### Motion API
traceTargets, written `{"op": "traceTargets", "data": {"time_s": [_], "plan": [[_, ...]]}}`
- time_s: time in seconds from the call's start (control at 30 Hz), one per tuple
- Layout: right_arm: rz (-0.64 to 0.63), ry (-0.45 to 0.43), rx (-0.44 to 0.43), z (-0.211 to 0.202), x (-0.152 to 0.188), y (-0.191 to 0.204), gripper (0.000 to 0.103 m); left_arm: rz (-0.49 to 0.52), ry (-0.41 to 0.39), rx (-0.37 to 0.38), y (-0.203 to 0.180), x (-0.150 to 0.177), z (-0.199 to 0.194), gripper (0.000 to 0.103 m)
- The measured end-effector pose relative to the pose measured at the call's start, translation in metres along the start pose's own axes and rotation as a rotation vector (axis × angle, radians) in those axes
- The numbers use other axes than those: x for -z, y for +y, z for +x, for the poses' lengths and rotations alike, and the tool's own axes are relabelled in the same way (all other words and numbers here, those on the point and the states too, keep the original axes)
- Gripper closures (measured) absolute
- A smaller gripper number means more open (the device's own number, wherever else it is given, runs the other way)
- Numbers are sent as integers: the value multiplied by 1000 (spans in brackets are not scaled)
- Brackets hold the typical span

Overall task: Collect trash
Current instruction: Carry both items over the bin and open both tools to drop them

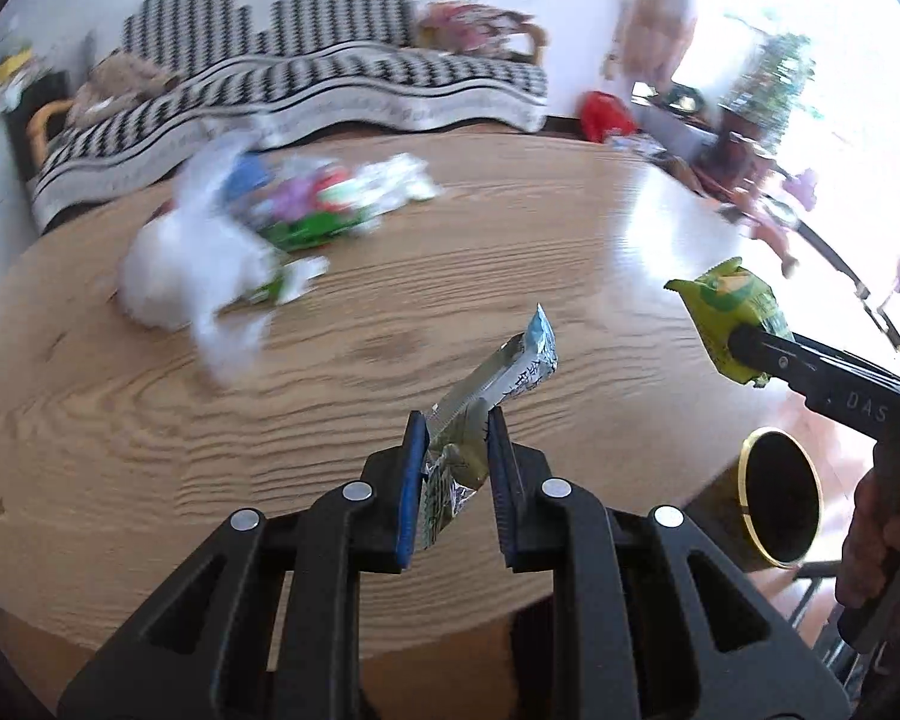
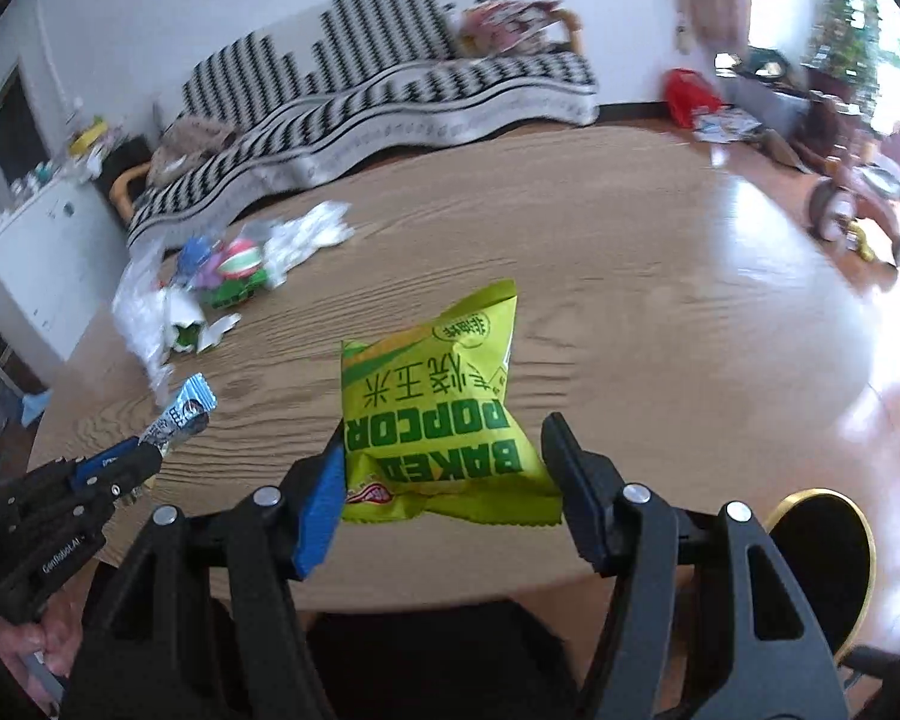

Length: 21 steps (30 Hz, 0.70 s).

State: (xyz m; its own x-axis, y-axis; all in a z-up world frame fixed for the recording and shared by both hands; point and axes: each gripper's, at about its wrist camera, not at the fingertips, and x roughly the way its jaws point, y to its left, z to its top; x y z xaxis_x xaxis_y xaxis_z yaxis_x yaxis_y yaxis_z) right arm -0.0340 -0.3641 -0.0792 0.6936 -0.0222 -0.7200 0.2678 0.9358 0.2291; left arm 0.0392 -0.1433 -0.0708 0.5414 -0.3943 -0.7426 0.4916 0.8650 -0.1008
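My left gripper [image 1: 453, 420] is shut on a silver and blue snack wrapper [image 1: 498, 378], held above the round wooden table [image 1: 390, 312]. It also shows at the left of the right wrist view [image 2: 177, 414]. My right gripper [image 2: 441, 429] is shut on a green baked popcorn bag [image 2: 432, 408], held above the table's near edge. The bag also shows in the left wrist view [image 1: 732, 312]. A heap of trash lies on the table's far left: a white plastic bag [image 1: 192, 258] and colourful wrappers [image 1: 324, 204].
A black bin with a gold rim [image 1: 780, 498] stands on the floor at the table's right, also in the right wrist view [image 2: 828, 564]. A black and white sofa [image 2: 390, 72] stands behind the table. A child's tricycle [image 2: 852, 204] is on the floor at right.
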Motion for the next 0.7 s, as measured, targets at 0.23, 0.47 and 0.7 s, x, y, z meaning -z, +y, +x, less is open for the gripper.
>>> {"op": "traceTargets", "data": {"time_s": [0.23, 0.47, 0.7], "plan": [[128, -67, 163, -64, 26, -103, 42, 161, 2, 160, -112, -10, 16, 83], [298, -73, 309, -107, 71, -209, 41, 321, 55, 372, -243, 8, 50, 83], [418, -54, 390, -126, 119, -283, 41, 413, 117, 453, -331, 39, 96, 83]]}}
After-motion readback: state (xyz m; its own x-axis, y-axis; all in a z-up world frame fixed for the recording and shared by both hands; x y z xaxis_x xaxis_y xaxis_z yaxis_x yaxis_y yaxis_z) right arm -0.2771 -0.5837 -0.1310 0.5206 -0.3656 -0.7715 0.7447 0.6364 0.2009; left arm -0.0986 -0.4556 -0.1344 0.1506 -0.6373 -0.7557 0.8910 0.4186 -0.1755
